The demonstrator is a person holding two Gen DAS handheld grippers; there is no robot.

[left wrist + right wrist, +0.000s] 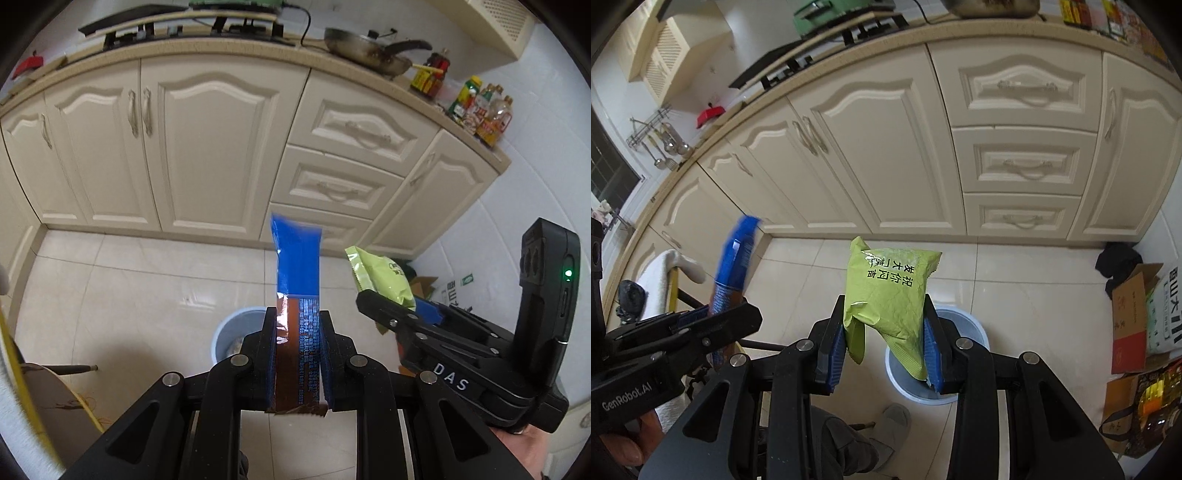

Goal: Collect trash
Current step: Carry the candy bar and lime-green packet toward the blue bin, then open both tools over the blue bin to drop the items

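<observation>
Gripping a green packet [890, 295], right hand-held gripper [886, 328], above bin [979, 332]

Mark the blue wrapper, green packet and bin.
blue wrapper [297, 258], left wrist view, its blue upper half
green packet [886, 291], right wrist view, middle of its printed face
bin [975, 328], right wrist view, its right rim

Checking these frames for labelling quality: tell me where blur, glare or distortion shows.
Left wrist view: blue wrapper motion-blurred at its top edge, window glare on the floor tiles, cabinets bowed by the fisheye. Right wrist view: green packet sharp, blue wrapper smeared, dark corner vignetting.
</observation>
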